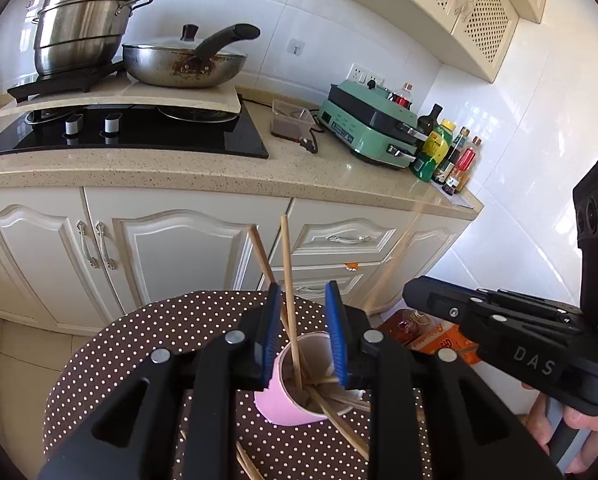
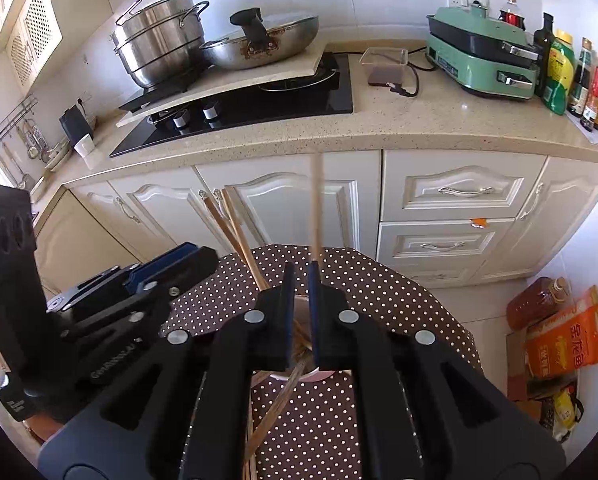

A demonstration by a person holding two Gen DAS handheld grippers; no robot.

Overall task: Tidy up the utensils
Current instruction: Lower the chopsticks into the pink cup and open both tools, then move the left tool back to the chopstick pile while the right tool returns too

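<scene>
My left gripper (image 1: 303,332) sits low centre in its own view, blue pads apart with a clear gap, and one upright chopstick (image 1: 289,292) stands loose in that gap, touching neither pad as far as I can see. Below it the pink cup (image 1: 277,400) is half hidden behind the black fingers; only its left wall and part of the rim show. More chopsticks lie tangled inside, and I can't count them.

In the right view, my right gripper (image 2: 301,312) has its pads nearly together, a narrow slit between them. A blurred chopstick (image 2: 318,208) rises from that slit; I can't tell whether the pads press on it. The cup there is almost wholly covered, just a sliver of rim at lower centre.

The dotted tablecloth (image 1: 139,340) curves away at its far edge, cabinets (image 1: 171,248) close behind it. Loose chopsticks at the bottom are cut off by the frame. Bare cloth lies open at the left; the other gripper crowds the right.
</scene>
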